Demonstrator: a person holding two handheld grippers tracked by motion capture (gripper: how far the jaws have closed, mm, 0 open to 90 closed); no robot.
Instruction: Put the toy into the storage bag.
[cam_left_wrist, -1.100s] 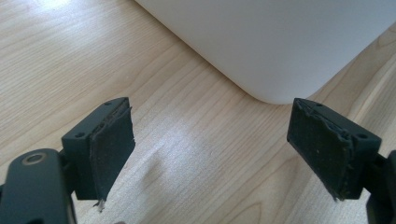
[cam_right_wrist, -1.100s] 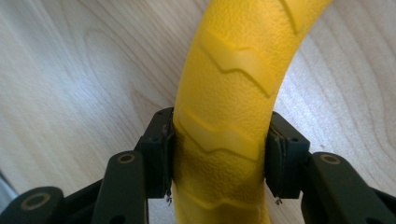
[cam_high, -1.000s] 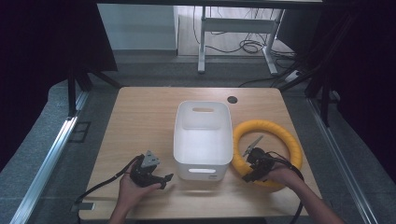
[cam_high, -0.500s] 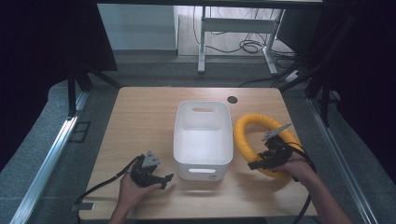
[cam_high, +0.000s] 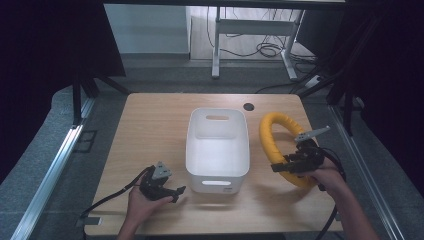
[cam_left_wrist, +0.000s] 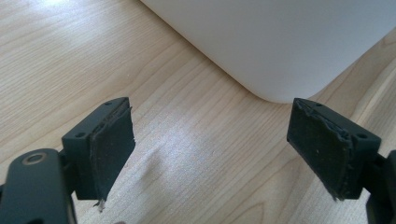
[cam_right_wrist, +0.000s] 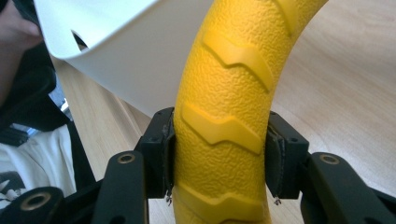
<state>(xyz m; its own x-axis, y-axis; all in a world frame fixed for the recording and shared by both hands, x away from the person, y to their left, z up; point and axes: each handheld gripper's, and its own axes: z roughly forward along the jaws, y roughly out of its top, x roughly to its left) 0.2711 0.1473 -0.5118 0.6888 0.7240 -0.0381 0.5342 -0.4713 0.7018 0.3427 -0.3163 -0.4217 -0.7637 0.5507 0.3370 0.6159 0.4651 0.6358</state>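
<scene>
The right gripper (cam_high: 289, 165), clamped on the yellow ring (cam_high: 272, 137), is now tipping it upright beside the white bin (cam_high: 217, 172), probably to load it, while the left gripper (cam_high: 167, 192) is resting open.

The left gripper (cam_left_wrist: 210, 144) has its two black jaws spread wide apart with nothing between them, just bare light wooden table (cam_left_wrist: 196, 154) showing through the gap. The rubbery pads (cam_left_wrist: 112, 149) look pretty chewed up along the edges. Just past the jaws sits the rounded corner of a white bin (cam_left_wrist: 280, 42), resting on the tabletop, not touching either jaw.
</scene>
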